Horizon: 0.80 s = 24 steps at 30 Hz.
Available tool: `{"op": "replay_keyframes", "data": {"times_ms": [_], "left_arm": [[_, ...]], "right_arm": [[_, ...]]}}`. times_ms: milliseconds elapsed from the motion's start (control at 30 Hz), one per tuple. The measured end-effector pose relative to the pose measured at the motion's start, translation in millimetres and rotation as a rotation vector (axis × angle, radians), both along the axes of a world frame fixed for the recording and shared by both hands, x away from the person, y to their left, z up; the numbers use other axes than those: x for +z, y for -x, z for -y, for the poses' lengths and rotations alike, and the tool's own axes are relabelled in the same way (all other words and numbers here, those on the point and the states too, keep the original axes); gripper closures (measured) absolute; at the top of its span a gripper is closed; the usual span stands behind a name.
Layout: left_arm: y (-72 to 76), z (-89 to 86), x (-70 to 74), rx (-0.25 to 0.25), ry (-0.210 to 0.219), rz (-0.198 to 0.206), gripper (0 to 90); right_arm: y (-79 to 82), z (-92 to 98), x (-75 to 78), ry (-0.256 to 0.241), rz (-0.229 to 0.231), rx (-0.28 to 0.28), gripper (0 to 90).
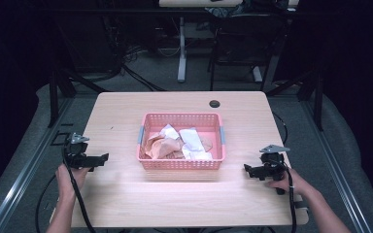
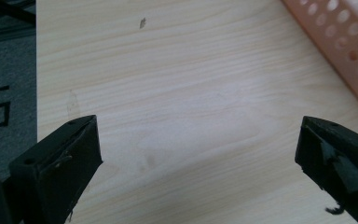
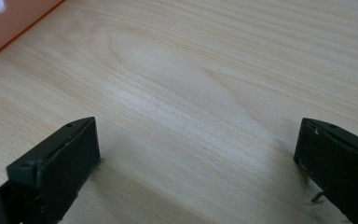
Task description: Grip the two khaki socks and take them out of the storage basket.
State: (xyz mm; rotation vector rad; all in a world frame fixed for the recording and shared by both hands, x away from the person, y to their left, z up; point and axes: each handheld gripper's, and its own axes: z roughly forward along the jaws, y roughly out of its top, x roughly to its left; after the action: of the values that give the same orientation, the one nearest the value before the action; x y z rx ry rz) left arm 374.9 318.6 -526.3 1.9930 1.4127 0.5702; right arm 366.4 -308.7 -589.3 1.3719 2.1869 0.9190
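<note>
The pink perforated plastic basket [image 1: 181, 162] of crumpled cloths [image 1: 179, 142] sits mid-worktop [image 1: 126, 194]. Left tool [image 1: 104, 158] and right tool [image 1: 246, 168] flank it, jaws wide, empty. Best reach over the rim, pinching one cloth.

Light falls from above onto the worktop [image 1: 126, 194], leaving the room around it dim and nearly black at the sides. The high view is soft and grainy. In both gripper views the near jaws blur and cast soft shadows on the wood.
</note>
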Motion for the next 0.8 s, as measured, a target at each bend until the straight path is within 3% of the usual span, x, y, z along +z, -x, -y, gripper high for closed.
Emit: {"op": "replay_keyframes", "data": {"times_ms": [233, 433, 667, 800], "left_arm": [[0.3, 18.3, 22.8, -0.093, -0.001, -0.054, 3.5], [-3.1, 34.4, 42.0, -0.134, 0.011, -0.077, 1.4], [-8.7, 62.5, 69.4, -0.207, -0.047, -0.054, 2.2], [-13.9, 72.8, 77.4, -0.244, -0.048, -0.05, 0.2]], "right_arm": [[-0.2, -0.2, 0.3, 0.006, -0.001, 0.004, 0.0], [-0.4, -0.1, 0.0, 0.005, 0.002, 0.005, 0.0], [-0.2, -0.2, 0.3, 0.006, -0.001, 0.004, 0.0], [-0.4, -0.1, 0.1, 0.005, 0.002, 0.005, 0.0]]}}
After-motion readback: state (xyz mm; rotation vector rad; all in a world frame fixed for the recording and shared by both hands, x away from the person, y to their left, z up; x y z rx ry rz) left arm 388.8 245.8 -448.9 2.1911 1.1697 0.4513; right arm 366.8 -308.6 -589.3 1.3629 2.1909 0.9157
